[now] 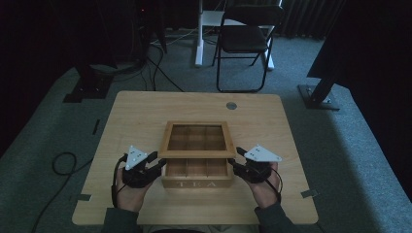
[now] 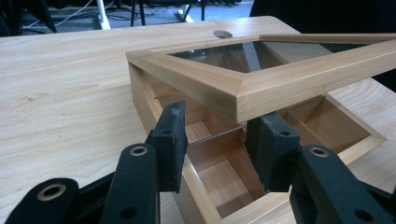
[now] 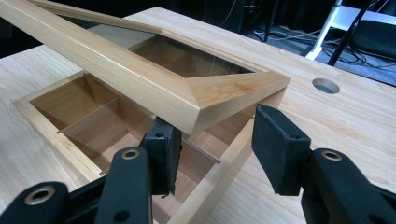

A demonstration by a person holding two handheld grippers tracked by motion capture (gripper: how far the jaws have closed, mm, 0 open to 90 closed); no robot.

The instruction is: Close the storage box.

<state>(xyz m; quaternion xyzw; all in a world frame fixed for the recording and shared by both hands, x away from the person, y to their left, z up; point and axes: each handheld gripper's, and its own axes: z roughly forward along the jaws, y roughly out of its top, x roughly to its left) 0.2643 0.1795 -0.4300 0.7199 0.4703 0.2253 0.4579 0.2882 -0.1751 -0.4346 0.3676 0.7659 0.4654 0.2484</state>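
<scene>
A wooden tea box [image 1: 196,175] sits near the front middle of a pale wood table [image 1: 131,116], the letters TEA on its near wall. Its glass-paned lid [image 1: 197,140] is raised partway, front edge lifted off the box, and the divided compartments show beneath it.

The left gripper [image 1: 156,164] is at the box's left front corner. In the left gripper view its jaws are spread and straddle the box's side wall under the lid's corner, one pad [image 2: 172,140] outside the wall, the other inside a compartment; whether either pad presses the wood cannot be told. The right gripper [image 1: 234,163] is at the right front corner. In the right gripper view its jaws are spread too, one pad [image 3: 161,156] inside the box below the lid's corner, the other [image 3: 278,147] outside over the table and clear of the wall.

The table has a round cable hole [image 1: 231,105] near its far edge. Around it lies grey carpet [image 1: 350,141] in a dim room, with a black folding chair [image 1: 245,39] behind, a white post [image 1: 200,34], dark stand bases and loose cables [image 1: 63,162] on the floor
</scene>
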